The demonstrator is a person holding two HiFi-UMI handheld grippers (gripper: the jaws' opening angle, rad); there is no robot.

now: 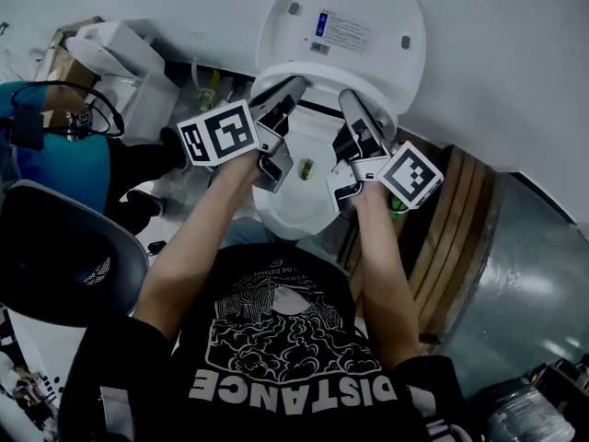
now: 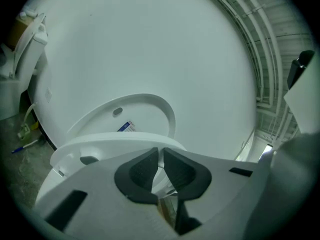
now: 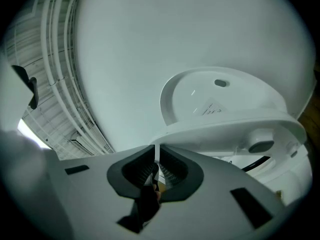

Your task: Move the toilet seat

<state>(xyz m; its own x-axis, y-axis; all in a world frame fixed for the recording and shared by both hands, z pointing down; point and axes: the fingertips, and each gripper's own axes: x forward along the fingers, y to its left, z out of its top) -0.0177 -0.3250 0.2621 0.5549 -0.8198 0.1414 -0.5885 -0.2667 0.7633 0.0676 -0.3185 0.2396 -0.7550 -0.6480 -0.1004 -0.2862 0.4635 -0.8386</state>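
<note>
A white toilet stands against the wall with its lid (image 1: 342, 17) raised. The toilet seat (image 1: 322, 72) is lifted partway off the bowl (image 1: 294, 212). My left gripper (image 1: 287, 92) pinches the seat's front rim on the left, and my right gripper (image 1: 352, 101) pinches it on the right. In the left gripper view the dark pads (image 2: 145, 171) close on the thin edge of the seat (image 2: 100, 145), below the lid (image 2: 145, 109). In the right gripper view the seat (image 3: 225, 129) has a thin white edge running down between the pads (image 3: 172, 171), in front of the lid (image 3: 220, 91).
A second white toilet unit (image 1: 120, 58) sits at the left by a person in blue (image 1: 55, 159). A dark chair (image 1: 64, 261) is at the lower left. Wooden boards (image 1: 451, 233) lie to the right of the bowl, beside grey floor (image 1: 534, 274).
</note>
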